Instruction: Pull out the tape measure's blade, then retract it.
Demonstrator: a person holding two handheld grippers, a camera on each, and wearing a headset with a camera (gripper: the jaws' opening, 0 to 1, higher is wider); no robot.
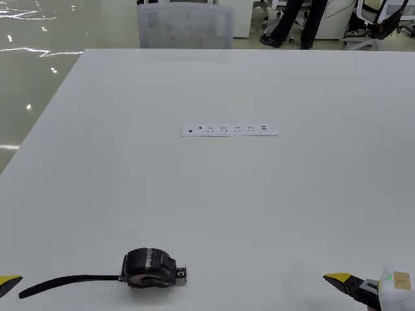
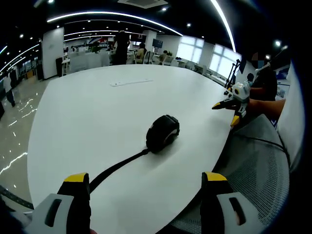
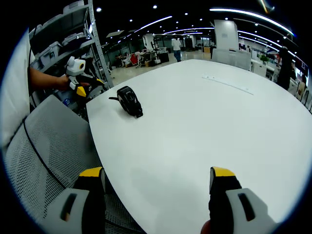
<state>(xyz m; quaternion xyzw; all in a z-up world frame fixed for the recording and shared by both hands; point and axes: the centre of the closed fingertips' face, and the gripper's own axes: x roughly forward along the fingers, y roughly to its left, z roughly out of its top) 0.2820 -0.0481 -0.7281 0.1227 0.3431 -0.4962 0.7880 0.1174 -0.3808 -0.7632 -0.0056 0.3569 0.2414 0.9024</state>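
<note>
Power strip (image 1: pixel 229 131) beyond tape measure (image 1: pixel 150 267).

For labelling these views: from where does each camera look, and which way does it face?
Head view: on the person's head, facing forward and down at the tape measure on the white table; right hand-held gripper at lower right.
Left gripper view: on the left hand-held gripper, facing along open jaws toward the tape measure; a forearm at right.
Right gripper view: on the right one, facing across the table; a hand at left.
All three share the tape measure and power strip.
</note>
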